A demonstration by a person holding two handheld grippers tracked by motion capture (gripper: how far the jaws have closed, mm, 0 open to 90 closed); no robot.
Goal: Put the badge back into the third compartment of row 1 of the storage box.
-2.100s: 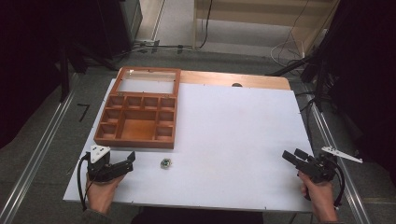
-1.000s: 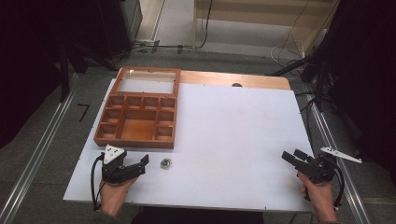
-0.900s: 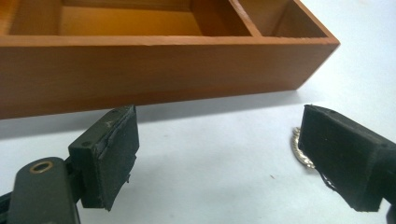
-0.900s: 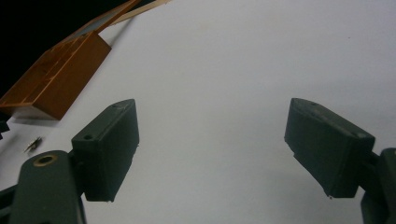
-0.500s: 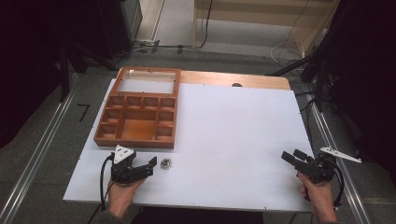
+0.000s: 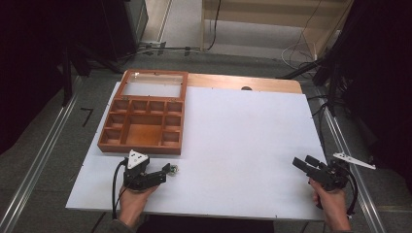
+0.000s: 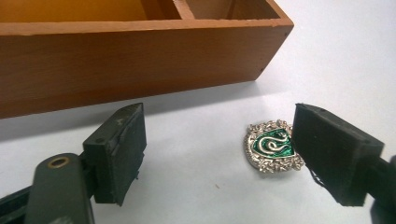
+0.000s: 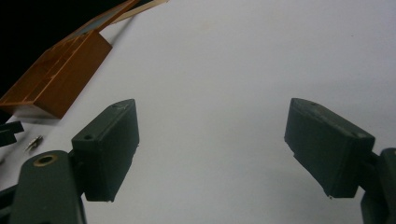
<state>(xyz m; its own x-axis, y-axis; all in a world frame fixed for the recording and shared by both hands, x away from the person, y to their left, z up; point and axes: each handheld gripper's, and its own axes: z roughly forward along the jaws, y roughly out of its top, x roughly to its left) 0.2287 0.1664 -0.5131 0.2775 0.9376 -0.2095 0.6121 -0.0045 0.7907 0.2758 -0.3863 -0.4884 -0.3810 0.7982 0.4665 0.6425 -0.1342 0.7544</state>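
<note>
A small silver badge with a green enamel shield (image 7: 272,145) lies flat on the white table top, just in front of the wooden compartment box (image 6: 145,121). My left gripper (image 6: 164,174) lies low at the near left, pointing right at the badge (image 6: 173,169). In the left gripper view my left gripper (image 7: 219,137) is open and its jaws have just been closing a little. The badge sits between them, close to the right-hand jaw, which hides its edge. My right gripper (image 6: 305,163) rests open at the near right, nothing between its jaws (image 8: 210,140).
The box's front wall (image 7: 140,60) rises right behind the badge. Its glass lid (image 6: 153,85) lies open at the back. A wooden strip (image 6: 252,83) runs along the table's far edge. Dark equipment and cables surround the table.
My left gripper has slid to the right along the table's near edge until its jaws reach the badge. The right gripper has stayed where it was.
</note>
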